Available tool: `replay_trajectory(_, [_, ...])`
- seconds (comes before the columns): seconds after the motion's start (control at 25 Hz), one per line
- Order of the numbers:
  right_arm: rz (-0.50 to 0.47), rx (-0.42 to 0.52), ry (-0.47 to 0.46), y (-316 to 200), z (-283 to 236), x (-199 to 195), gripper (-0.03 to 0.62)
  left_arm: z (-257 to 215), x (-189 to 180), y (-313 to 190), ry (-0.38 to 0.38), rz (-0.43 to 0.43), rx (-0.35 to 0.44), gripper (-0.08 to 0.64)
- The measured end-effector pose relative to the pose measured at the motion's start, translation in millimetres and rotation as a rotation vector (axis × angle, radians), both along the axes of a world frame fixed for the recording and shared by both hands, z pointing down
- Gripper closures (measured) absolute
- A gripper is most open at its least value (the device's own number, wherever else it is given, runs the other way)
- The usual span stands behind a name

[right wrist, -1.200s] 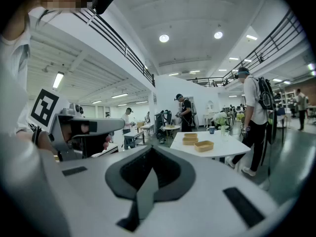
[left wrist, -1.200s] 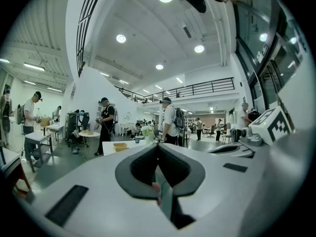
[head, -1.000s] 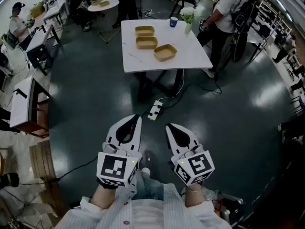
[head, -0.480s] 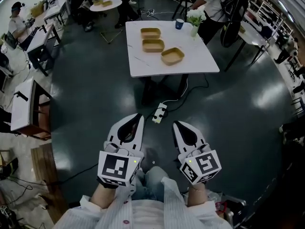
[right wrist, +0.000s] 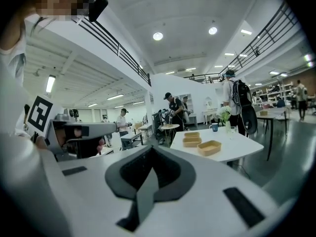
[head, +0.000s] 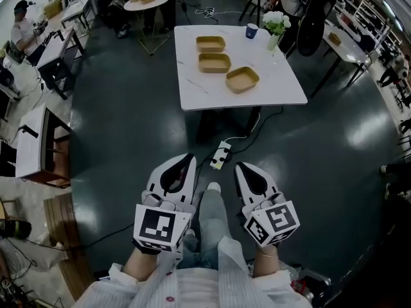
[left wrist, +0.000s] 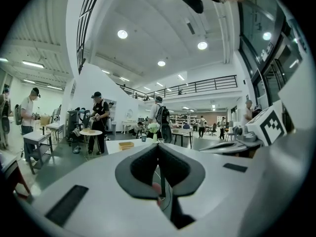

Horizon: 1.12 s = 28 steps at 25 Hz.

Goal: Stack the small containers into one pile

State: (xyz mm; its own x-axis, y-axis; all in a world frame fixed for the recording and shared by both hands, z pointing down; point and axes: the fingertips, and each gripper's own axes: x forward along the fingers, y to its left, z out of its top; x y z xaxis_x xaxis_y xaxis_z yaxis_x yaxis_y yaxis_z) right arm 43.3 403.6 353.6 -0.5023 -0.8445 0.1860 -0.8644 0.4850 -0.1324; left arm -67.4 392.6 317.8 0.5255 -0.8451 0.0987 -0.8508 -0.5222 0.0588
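Note:
Three small tan containers lie apart on a white table (head: 282,92) well ahead of me: a far one (head: 210,43), a middle one (head: 214,63) and a near right one (head: 242,79). The right gripper view shows them too, with the nearest container (right wrist: 209,147) at the table's front. My left gripper (head: 182,162) and right gripper (head: 243,170) are side by side over the dark floor, far short of the table. Both are shut with nothing between their jaws.
A blue cup (head: 252,30) and a vase of white flowers (head: 275,25) stand at the table's far right. A white power strip (head: 220,154) with cables lies on the floor before the table. People stand beyond, by a round table (head: 146,0); desks (head: 33,140) line the left.
The table with its containers has come nearer in the head view as I walk toward it. Both grippers keep their pose, shut.

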Motion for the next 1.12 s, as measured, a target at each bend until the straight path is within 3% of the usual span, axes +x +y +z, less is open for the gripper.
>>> replay_trajectory(0.64, [-0.111, -0.048, 0.012, -203, -8, 72, 0.581, -26, 74, -200, 0.005, -0.083, 0.021, 0.543])
replay_trajectory(1.12, [-0.210, -0.048, 0.000, -279, -10, 83, 0.581, -34, 68, -264, 0.018, -0.220, 0.036, 0.543])
